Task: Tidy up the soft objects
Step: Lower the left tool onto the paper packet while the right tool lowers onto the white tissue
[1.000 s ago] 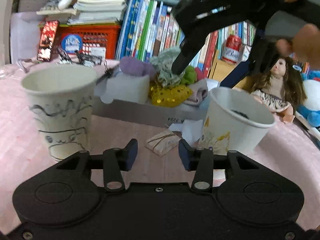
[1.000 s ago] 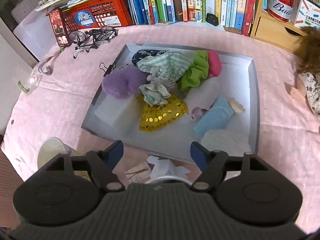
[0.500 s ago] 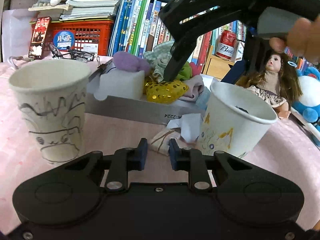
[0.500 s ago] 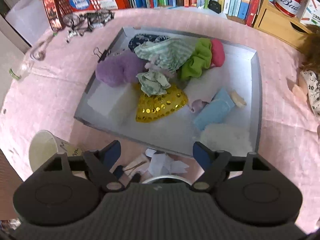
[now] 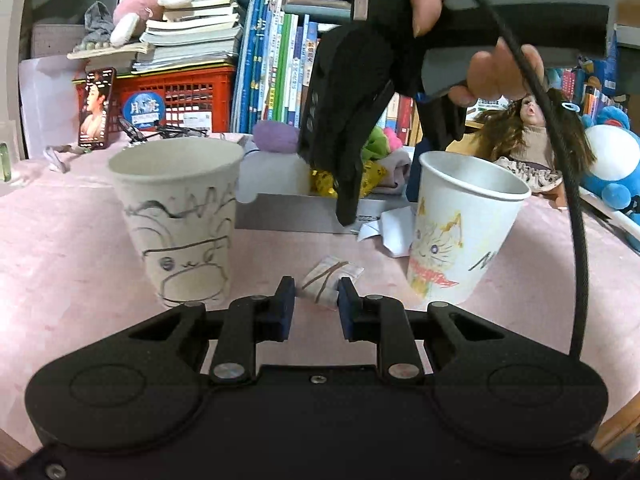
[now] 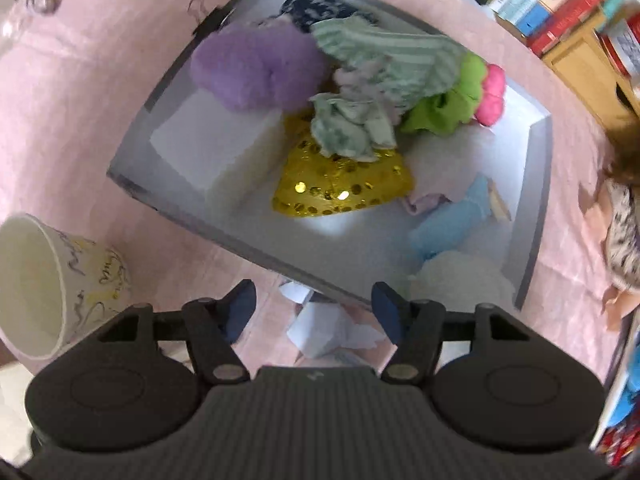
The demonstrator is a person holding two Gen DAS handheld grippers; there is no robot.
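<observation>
A grey tray (image 6: 532, 216) holds soft things: a purple pom (image 6: 256, 68), a striped green cloth (image 6: 384, 52), a gold sequin piece (image 6: 340, 188), a white foam block (image 6: 220, 148), a blue roll (image 6: 452, 220), green and pink scrunchies (image 6: 460, 96). My right gripper (image 6: 314, 308) is open and empty above the tray's near edge, over crumpled white paper (image 6: 328, 328). My left gripper (image 5: 314, 306) is low on the table, jaws partly open, just behind a small folded packet (image 5: 330, 280); it holds nothing. The right gripper (image 5: 346, 208) shows ahead in the left wrist view.
Two drawn-on paper cups stand either side of the left gripper: one left (image 5: 180, 220), one right (image 5: 460, 224). A doll (image 5: 532, 136) and a blue plush (image 5: 612, 172) lie right. Books and a red crate (image 5: 176, 96) line the back. Pink cloth covers the table.
My left gripper narrowed, then opened slightly and drew back from the packet. My right gripper dropped lower and closer to the tray's near edge, staying open.
</observation>
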